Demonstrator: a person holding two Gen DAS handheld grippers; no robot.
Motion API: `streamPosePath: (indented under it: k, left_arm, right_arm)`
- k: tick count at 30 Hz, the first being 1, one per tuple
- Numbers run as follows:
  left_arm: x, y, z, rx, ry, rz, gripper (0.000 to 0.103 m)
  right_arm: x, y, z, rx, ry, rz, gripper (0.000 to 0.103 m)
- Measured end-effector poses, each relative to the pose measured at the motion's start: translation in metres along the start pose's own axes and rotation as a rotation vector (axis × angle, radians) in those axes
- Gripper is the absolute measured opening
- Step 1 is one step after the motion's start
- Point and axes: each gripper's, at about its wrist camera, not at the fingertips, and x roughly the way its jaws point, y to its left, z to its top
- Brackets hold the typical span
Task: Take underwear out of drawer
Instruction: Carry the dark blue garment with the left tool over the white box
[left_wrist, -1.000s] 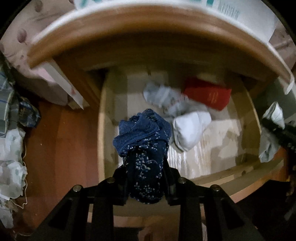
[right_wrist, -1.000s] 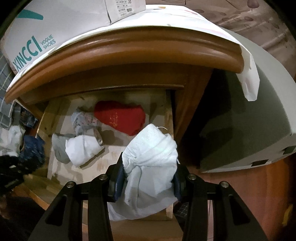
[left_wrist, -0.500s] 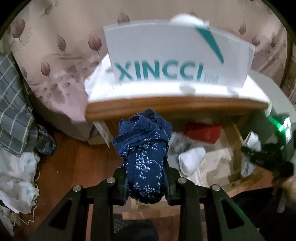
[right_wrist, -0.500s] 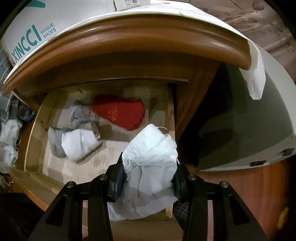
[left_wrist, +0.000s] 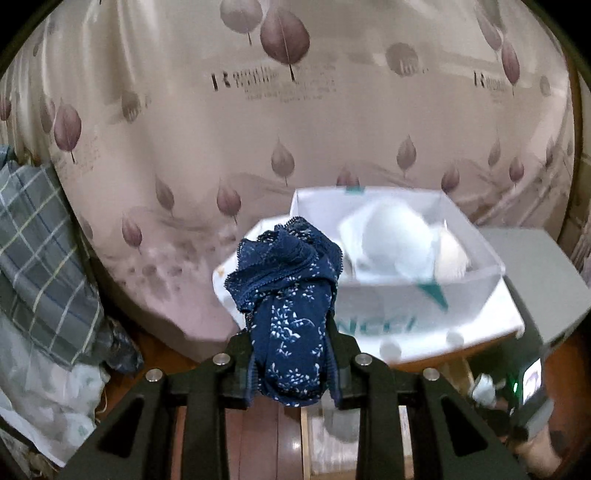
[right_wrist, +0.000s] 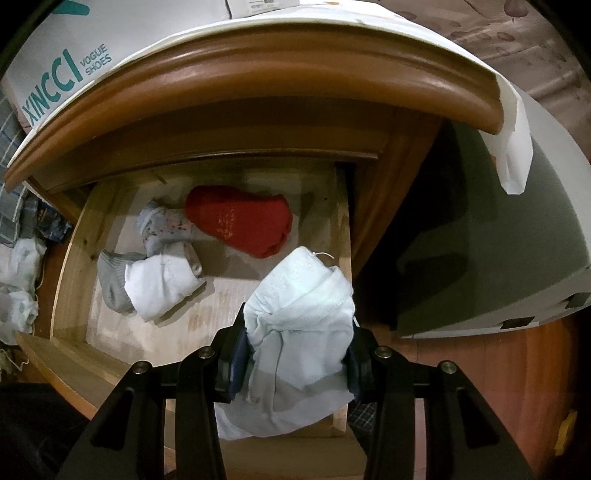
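While the navy floral underwear (left_wrist: 291, 317) sits bunched and clamped between the jaws of the left gripper (left_wrist: 292, 354), its lace-edged top spills out above them, clear of the drawer and level with the top of the nightstand. Behind it, toward 1 o'clock in the left wrist view, stands an open white shoe box (left_wrist: 476, 254) with teal lettering, holding pale rounded items that are too blurred to name. A pink leaf-print fabric (left_wrist: 258, 122) fills the background, and a plaid cloth (left_wrist: 40, 236) hangs at 9 o'clock.

In the right wrist view, the right gripper (right_wrist: 297, 354) has its jaws closed on a bundle of white underwear (right_wrist: 303, 321), held above the front right corner of the open wooden drawer (right_wrist: 74, 236). Inside the drawer, a red folded garment (right_wrist: 243, 221) lies toward 12 o'clock near the back. Just beside it at 10 o'clock lies a grey speckled sock (right_wrist: 162, 225), and a white and grey rolled sock pair (right_wrist: 155, 280) rests at 9 o'clock. The rounded wooden nightstand top (right_wrist: 280, 74) overhangs the drawer, and a grey-white appliance (right_wrist: 498, 236) stands at 3 o'clock.
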Motion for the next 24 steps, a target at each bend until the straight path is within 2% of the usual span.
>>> streamPosePath:
  k: [4,5,14,19,24]
  left_arm:
    - [0.010,-0.003,0.035,0.012,-0.018,-0.007,0.029]
    - [0.015,-0.003,0.043,0.010,-0.012,-0.031,0.029]
    - [0.068,-0.007,0.084,-0.025,0.021,-0.062,0.029]
    - [0.099,-0.016,0.093,0.009,0.052,-0.076,0.029]
    - [0.134,-0.021,0.085,0.012,0.116,-0.102,0.029]
  right_arm:
    - [0.000,-0.001,0.000,0.009,0.000,0.001,0.040]
    - [0.000,-0.001,0.000,0.011,0.000,0.003,0.040]
    - [0.000,-0.003,0.001,0.026,0.001,0.010,0.040]
    - [0.001,-0.004,0.002,0.030,0.006,0.012,0.040]
    - [0.001,-0.005,0.001,0.037,0.008,0.014,0.040]
